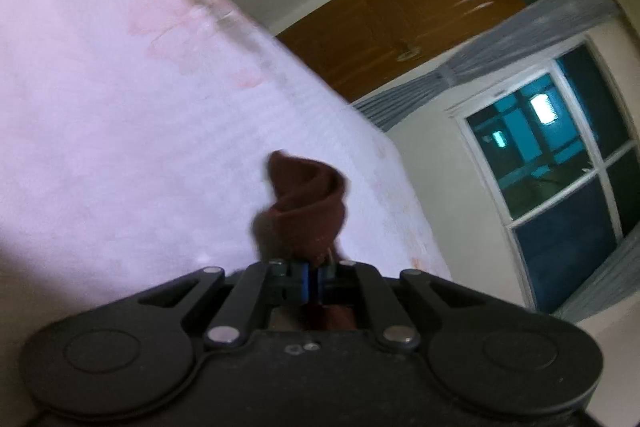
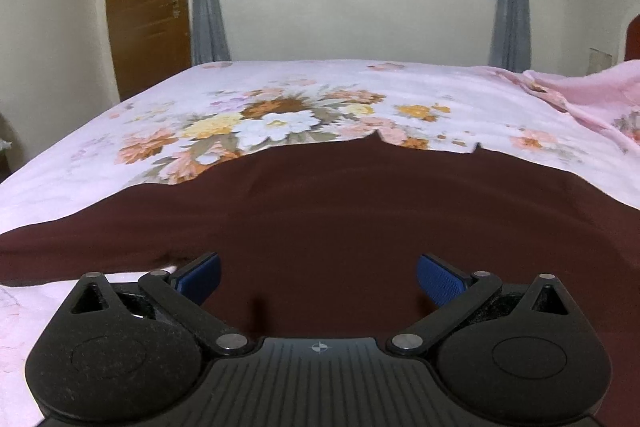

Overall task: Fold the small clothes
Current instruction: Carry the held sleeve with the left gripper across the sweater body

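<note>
While the left gripper (image 1: pixel 310 273) pinches a bunched corner of the garment (image 2: pixel 340 211) between closed jaws, the right gripper (image 2: pixel 319 277) hovers wide open, empty; it should clamp the matching edge before folding across the bed (image 2: pixel 120 131).

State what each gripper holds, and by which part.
The left gripper is shut on a bunched, twisted end of the dark maroon cloth garment. The right gripper is open above that garment, holding nothing.

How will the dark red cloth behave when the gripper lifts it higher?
Probably floppy: the cloth twists and bunches above the shut left gripper. Likely light, since one pinch holds it. On the bed it lies flat, so it should drape.
</note>
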### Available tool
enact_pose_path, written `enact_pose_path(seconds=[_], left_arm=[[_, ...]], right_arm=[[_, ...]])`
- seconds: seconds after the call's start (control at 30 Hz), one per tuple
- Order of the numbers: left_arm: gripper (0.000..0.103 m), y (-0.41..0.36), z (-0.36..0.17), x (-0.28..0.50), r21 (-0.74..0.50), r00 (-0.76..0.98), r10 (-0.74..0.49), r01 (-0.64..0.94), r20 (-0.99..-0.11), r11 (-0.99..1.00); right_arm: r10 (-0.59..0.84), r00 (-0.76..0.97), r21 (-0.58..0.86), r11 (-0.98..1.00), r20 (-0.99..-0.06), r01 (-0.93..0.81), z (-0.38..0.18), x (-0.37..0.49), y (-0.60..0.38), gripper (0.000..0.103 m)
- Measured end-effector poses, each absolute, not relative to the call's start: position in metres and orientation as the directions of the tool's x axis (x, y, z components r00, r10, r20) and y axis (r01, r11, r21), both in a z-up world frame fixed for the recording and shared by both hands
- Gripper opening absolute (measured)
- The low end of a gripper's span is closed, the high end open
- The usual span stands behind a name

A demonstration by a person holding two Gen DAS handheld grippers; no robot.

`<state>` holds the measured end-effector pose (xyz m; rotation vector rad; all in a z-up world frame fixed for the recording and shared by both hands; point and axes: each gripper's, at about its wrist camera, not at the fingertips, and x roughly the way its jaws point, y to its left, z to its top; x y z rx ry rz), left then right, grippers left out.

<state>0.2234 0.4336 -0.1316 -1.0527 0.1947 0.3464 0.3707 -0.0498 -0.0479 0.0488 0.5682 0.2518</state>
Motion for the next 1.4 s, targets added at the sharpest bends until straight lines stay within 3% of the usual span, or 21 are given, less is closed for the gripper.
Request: enact_pose_path(seconds=[0.23, 0.6, 1.0, 1.4], left_arm=[[0.002, 0.404, -0.092, 0.248, -0.814, 0.967, 0.150, -0.256, -0.207, 0.522], [0.002, 0.302, -0.040, 0.329, -0.701, 0.986, -0.024, -0.100, -0.165, 0.706], [0.002, 0.171, -0.033, 0.367, -0.497, 0.953, -0.173, 0.028, -0.248, 0.868], [0.002, -0.001, -0.032, 0.434, -0.388, 0.856, -0.396, 0.258, -0.333, 0.885]], right_arm=[[0.170, 0.829, 0.138, 0.984, -0.532, -0.113, -0.050, 0.368, -0.113, 0.103], [-0.035, 0.830, 0.119, 0.986, -0.556, 0.121, -0.057, 0.360, -0.258, 0.103], [-0.129, 0.821, 0.132, 0.962, -0.556, 0.240, -0.065, 0.350, -0.344, 0.103], [-0.165, 0.826, 0.148, 0.947, -0.539, 0.286, -0.063, 0.342, -0.398, 0.103]])
